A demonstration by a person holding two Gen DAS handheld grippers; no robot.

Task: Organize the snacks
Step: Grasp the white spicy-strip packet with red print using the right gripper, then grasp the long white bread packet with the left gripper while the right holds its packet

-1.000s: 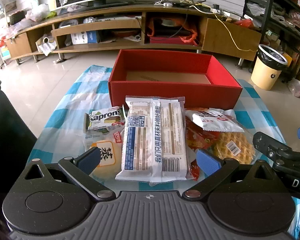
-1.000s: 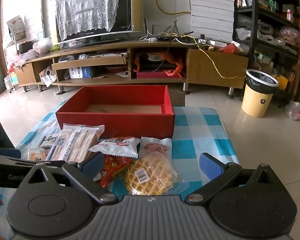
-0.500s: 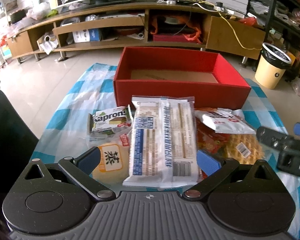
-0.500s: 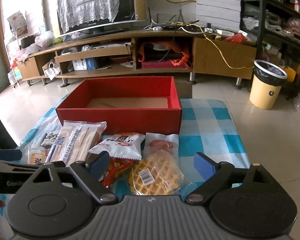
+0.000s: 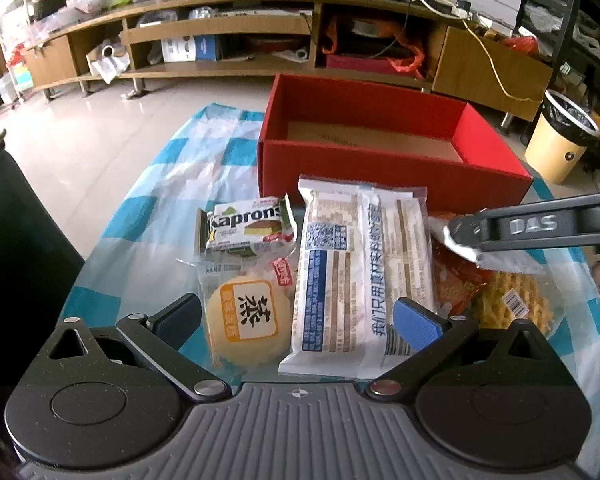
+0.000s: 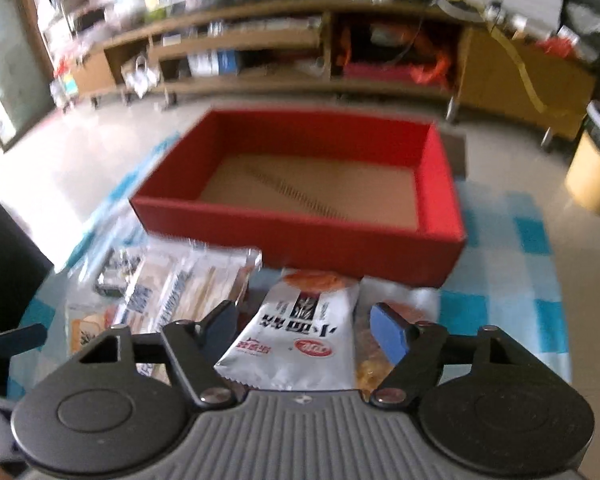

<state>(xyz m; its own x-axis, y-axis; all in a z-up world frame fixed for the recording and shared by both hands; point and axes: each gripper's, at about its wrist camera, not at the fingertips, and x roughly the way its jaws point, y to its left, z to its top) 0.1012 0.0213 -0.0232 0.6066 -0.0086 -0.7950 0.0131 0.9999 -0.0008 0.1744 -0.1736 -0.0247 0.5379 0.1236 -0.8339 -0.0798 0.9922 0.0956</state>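
An empty red box stands at the back of the checked cloth and shows in the right wrist view too. In front of it lie a Kaprons pack, a round yellow cake, a long white biscuit pack, a red packet and a waffle. My left gripper is open, low over the cake and biscuit pack. My right gripper is open, its fingers either side of a white snack bag. Its arm crosses the left wrist view over that bag.
A long wooden TV stand with cluttered shelves runs along the back. A yellow bin stands on the floor at the right. A dark object borders the table on the left. The blue checked cloth covers the table.
My right gripper has moved forward, left and down until its fingers straddle the white snack bag. My left gripper has shifted slightly left and forward over the cake and biscuit pack.
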